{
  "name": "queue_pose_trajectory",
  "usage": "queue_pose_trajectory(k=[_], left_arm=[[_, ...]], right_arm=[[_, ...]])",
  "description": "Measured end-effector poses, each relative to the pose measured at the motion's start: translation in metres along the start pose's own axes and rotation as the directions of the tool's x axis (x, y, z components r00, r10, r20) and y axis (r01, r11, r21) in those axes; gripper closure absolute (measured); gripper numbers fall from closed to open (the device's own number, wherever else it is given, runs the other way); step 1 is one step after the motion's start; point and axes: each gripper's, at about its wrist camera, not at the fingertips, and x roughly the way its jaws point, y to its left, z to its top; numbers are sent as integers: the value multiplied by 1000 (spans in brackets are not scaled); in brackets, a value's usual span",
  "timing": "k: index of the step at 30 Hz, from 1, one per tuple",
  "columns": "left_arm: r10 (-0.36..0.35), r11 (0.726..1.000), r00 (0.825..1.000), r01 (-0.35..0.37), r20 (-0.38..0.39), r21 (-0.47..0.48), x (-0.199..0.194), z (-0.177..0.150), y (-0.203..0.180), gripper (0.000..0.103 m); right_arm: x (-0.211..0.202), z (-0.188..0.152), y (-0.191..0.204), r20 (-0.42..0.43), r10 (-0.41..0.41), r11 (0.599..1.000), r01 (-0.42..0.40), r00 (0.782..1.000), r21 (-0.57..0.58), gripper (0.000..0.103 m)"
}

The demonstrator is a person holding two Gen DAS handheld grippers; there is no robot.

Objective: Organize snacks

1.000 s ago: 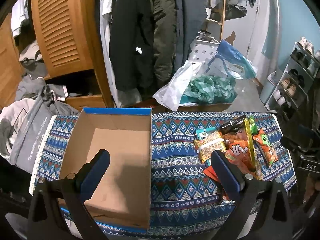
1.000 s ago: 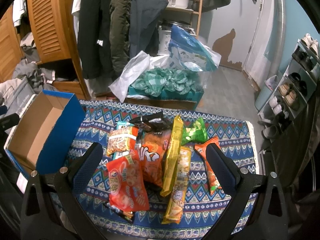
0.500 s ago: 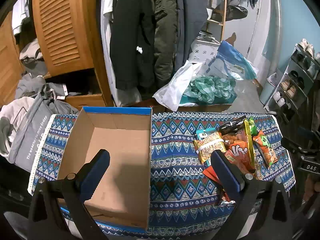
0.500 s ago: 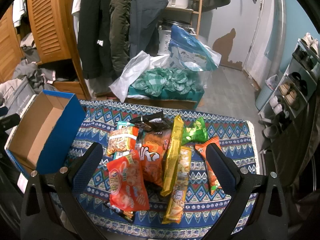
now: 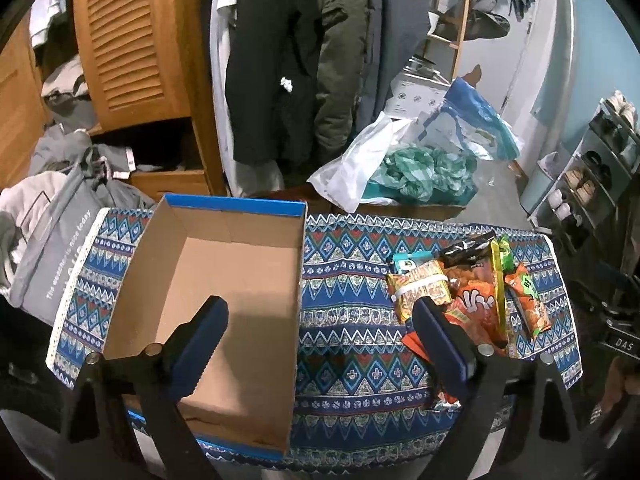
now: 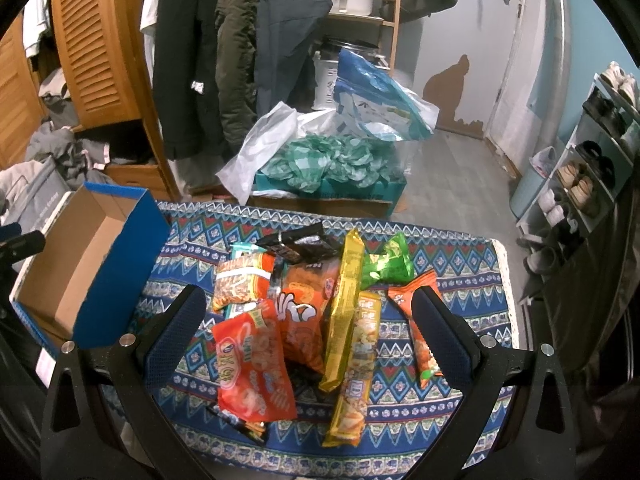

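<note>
Nothing held yet. Left tongs [image 5: 320,322] hovered above cardboard box [image 5: 224,280], jaws closing, empty. Right tongs [image 6: 308,320] wide open, empty, over snack pile [image 6: 304,312] right of box on counter [image 6: 460,292]. Best first grab: red packet [image 6: 248,364] nearest, pinch flat across edges, lift clear before carrying to box.

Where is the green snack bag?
In the right wrist view, the green bag lies on the cloth at the pile's far right, right beside the tall gold packet.
</note>
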Motion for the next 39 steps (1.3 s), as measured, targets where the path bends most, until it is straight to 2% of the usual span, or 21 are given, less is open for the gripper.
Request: queue_pose_trajectory(k=[10, 29, 39], left_arm=[[8, 1000, 1000, -8, -2, 23, 0, 0, -4, 8], [-41, 999, 998, 41, -51, 1, 6, 1, -8, 8], [-15, 1000, 998, 16, -65, 10, 19, 1, -21, 8]], right_arm=[[-1, 0, 0, 0, 1, 1000, -1, 1000, 1, 2], [-3, -4, -8, -3, 13, 1000, -13, 1000, 17, 2], [-7, -1, -26, 8, 7, 999, -7, 1000, 46, 2]])
